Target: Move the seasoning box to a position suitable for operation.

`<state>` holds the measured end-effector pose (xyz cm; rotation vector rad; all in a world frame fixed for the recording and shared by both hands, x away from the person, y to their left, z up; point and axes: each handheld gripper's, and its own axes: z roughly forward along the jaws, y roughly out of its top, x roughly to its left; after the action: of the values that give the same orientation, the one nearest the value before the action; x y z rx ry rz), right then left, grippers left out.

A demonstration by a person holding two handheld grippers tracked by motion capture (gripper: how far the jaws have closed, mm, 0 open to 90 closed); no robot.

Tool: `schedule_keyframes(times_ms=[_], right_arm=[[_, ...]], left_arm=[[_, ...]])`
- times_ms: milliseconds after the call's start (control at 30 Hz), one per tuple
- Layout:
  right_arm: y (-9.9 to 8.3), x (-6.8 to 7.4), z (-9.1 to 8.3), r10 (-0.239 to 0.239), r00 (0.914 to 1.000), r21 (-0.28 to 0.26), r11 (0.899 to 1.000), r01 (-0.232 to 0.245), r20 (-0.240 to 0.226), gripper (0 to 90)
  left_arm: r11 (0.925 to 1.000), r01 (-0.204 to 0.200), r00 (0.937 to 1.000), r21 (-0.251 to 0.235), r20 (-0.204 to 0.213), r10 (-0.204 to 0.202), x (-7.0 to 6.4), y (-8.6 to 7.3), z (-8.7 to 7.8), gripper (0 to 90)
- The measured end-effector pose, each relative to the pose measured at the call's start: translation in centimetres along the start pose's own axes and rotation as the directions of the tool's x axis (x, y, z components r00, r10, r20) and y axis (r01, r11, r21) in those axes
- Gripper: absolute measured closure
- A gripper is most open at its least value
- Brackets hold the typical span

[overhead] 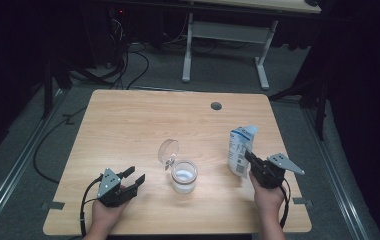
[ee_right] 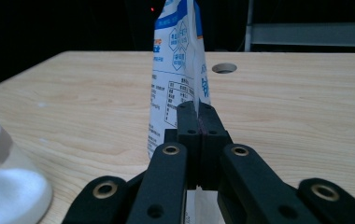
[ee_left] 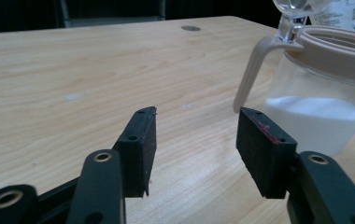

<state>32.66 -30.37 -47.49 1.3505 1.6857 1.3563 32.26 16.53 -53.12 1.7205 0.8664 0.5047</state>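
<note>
Overhead, a pale wooden table (overhead: 128, 125) with one round cable hole (overhead: 216, 106) stands on grey floor in a dark room; cables (overhead: 128, 65) trail behind it, and a second desk (overhead: 228, 30) stands beyond. On the table: one bag (overhead: 240, 149), upright at my right, and one jar (overhead: 184, 176) of white powder at centre, its clear lid (overhead: 168, 151) tipped open. My right gripper (overhead: 252, 159) is pinched closed on the bag's edge. My left gripper (overhead: 133, 179) hangs spread and empty, just left of the jar, touching nothing.
</note>
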Motion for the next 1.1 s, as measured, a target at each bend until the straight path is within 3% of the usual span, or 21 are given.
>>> schedule_keyframes(times_ms=[167, 567, 900, 1100], right_arm=[[-0.3, -0.3, 0.1, 0.01, 0.9999, -0.004, 1.0, -0.01, -0.005, 90.0], [-0.7, -0.7, 0.3, -0.005, 0.9999, -0.012, 1.0, 0.005, -0.012, 90.0], [-1.3, -2.0, 0.1, -0.026, 0.9995, -0.042, 0.999, 0.027, 0.019, 90.0], [-1.6, -1.8, -0.5, -0.04, 0.9988, -0.038, 0.998, 0.041, 0.029, 90.0]], left_arm=[[0.9997, -0.021, 0.9998, 0.008, 0.001, 0.021, -0.3, 0.0, 0.0, 47.5], [0.9999, -0.012, 0.9999, -0.002, -0.01, 0.012, -0.3, -0.1, -0.2, 47.0], [0.9999, -0.012, 0.9999, -0.002, -0.008, 0.012, -0.3, -0.1, -0.2, 46.9], [0.9999, -0.008, 1.0, -0.009, -0.006, 0.008, -0.2, -0.1, -0.3, 46.9]])
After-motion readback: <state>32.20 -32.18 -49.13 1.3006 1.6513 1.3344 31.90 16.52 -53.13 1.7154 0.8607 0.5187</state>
